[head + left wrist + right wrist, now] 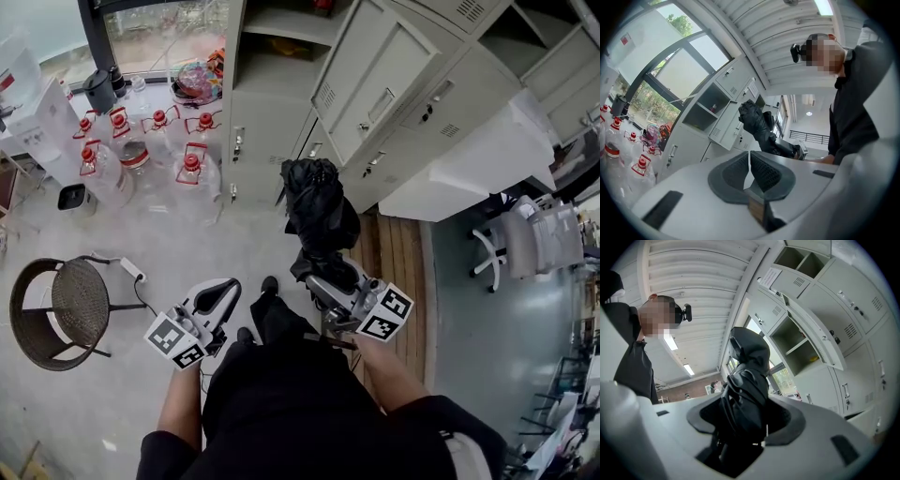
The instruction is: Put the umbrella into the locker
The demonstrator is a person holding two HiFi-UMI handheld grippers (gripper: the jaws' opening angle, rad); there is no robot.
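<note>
At open locker (pixel 274 98), right gripper (pixel 321 269) fingers pinch folded umbrella (pixel 319 211); left gripper (pixel 225 292) fingers pressed together, empty. Probably best: lead tip-first, grip firm.

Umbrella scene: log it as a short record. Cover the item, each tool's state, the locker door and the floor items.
item: black folded umbrella, not yet inside the locker
holder: right tool, shut on the umbrella
other: left tool, shut, nothing between its jaws
access: one door stands open, with an open compartment beside it
floor: jugs with red caps, and a chair
</note>
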